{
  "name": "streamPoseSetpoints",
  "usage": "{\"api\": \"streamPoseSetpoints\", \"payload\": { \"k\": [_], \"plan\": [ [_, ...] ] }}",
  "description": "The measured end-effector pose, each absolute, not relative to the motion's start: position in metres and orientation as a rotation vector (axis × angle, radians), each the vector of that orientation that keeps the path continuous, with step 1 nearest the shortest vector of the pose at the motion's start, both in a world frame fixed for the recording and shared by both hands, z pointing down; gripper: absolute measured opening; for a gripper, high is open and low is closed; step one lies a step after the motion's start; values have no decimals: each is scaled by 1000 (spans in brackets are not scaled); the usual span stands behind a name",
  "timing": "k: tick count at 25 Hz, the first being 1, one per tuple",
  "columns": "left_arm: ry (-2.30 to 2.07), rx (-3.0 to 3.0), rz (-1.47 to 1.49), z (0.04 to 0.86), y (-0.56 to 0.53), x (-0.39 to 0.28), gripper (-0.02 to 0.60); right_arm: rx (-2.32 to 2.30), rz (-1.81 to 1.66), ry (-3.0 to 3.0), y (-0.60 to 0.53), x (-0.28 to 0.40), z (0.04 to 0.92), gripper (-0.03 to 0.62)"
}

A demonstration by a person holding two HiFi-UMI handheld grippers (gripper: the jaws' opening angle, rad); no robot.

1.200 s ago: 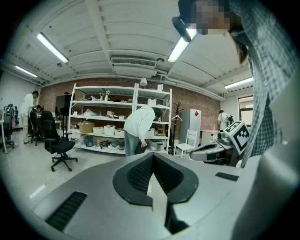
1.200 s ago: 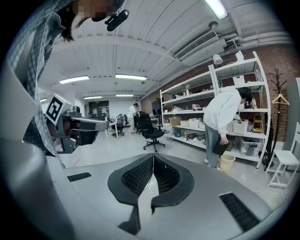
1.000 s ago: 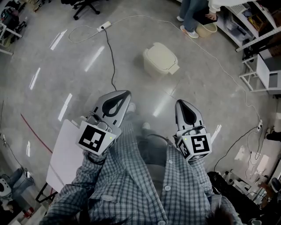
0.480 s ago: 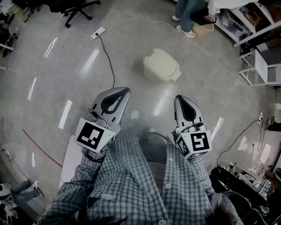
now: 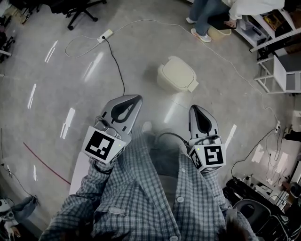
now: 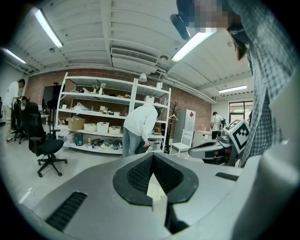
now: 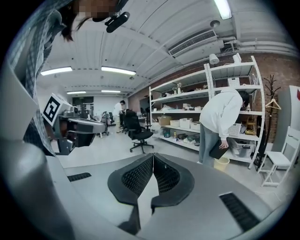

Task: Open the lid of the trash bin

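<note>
The cream trash bin point(image 5: 177, 74) stands on the grey floor with its lid down, ahead of both grippers and a little to the right. My left gripper point(image 5: 135, 100) is held at waist height with its jaws shut and nothing between them; its tip is well short of the bin and to the bin's left. My right gripper point(image 5: 194, 109) is also shut and empty, below the bin in the head view. In the left gripper view my left gripper point(image 6: 152, 157) has its pads pressed together. My right gripper point(image 7: 153, 157) looks the same in the right gripper view.
A black cable point(image 5: 117, 66) runs from a power strip point(image 5: 106, 34) across the floor left of the bin. An office chair point(image 5: 77, 9) stands far left. A person in a white top point(image 7: 220, 124) bends at metal shelves point(image 5: 282, 56) beyond the bin, beside a cream bucket point(image 7: 220, 163).
The bin has slid slightly lower and to the right in the head view as the view shifted. Both grippers stay shut in much the same place.
</note>
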State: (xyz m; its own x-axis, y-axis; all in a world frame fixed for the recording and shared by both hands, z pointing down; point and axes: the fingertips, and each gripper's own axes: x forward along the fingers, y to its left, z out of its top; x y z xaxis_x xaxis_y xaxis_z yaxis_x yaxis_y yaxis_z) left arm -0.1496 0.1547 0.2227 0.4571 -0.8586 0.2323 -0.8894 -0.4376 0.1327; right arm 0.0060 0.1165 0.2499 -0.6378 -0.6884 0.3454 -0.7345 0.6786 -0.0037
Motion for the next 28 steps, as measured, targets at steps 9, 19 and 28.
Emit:
{"api": "streamPoseSetpoints", "payload": {
  "k": [9, 19, 28],
  "plan": [
    [-1472, 2489, 205, 229, 115, -144, 5, 1183, 219, -2531, 73, 23, 258, 18],
    [-1491, 2470, 272, 228, 40, -125, 5, 1148, 225, -2539, 4, 47, 261, 18],
    [-1505, 2487, 320, 212, -24, -89, 5, 1216, 264, -2576, -62, 93, 256, 18]
  ]
}}
